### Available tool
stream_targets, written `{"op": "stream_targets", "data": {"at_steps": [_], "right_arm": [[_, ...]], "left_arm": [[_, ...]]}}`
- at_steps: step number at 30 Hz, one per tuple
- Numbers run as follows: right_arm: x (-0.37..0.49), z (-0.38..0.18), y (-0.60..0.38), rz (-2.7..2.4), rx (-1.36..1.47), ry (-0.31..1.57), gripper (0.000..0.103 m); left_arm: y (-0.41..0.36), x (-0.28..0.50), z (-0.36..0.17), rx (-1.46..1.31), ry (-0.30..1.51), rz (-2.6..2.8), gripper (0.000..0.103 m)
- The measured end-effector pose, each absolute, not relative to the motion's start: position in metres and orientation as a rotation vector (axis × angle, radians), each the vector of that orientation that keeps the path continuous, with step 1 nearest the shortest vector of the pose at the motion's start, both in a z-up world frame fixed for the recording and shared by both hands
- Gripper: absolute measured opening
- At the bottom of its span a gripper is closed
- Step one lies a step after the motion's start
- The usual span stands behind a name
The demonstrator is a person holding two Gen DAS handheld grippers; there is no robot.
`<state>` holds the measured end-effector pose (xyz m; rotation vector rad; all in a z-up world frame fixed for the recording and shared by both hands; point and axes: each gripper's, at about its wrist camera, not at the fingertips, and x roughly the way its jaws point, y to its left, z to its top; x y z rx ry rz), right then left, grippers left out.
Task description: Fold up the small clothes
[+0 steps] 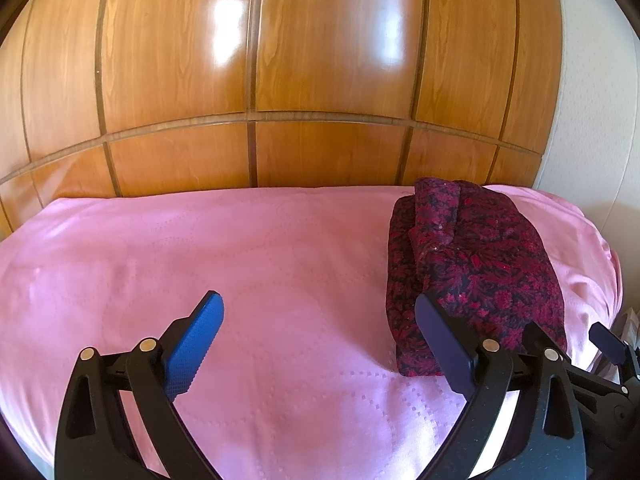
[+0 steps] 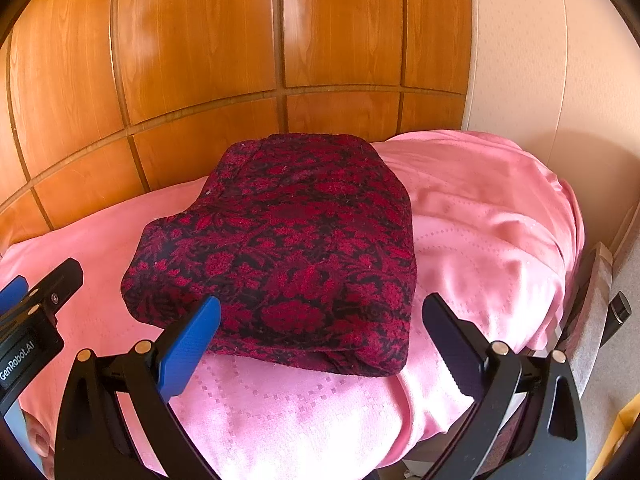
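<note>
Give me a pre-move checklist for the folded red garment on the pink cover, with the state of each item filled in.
1. Left gripper open and empty: ok.
2. Right gripper open and empty: ok, its jaws stand apart in front of the garment's near edge.
3. Red floral garment folded into a compact stack: ok.
4. Folded strip on the garment's top stays tucked: cannot tell, one layer rides up along the left side in the left wrist view.
5. Garment fully supported on the pink cover: ok, clear of the edges.
6. More clothes left to fold: cannot tell, none in view.
</note>
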<state>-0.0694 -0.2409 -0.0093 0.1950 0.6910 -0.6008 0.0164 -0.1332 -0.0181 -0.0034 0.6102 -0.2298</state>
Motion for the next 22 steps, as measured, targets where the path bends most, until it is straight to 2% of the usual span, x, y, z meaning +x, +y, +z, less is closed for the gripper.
{"op": "stream_targets", "data": {"at_steps": [16,22], "right_arm": [[-0.069,-0.006,-0.246,-0.573,0.193,0.673,0.101],[-0.066,0.017,-0.313,-0.623,0.276,0.608,0.101]], "left_arm": [[-0.131,0.018,-0.02,-0.002,0.611,-0.231,0.095],[-0.126,0.029,-0.032,-0.015,0.664,-0.203,0.095]]}}
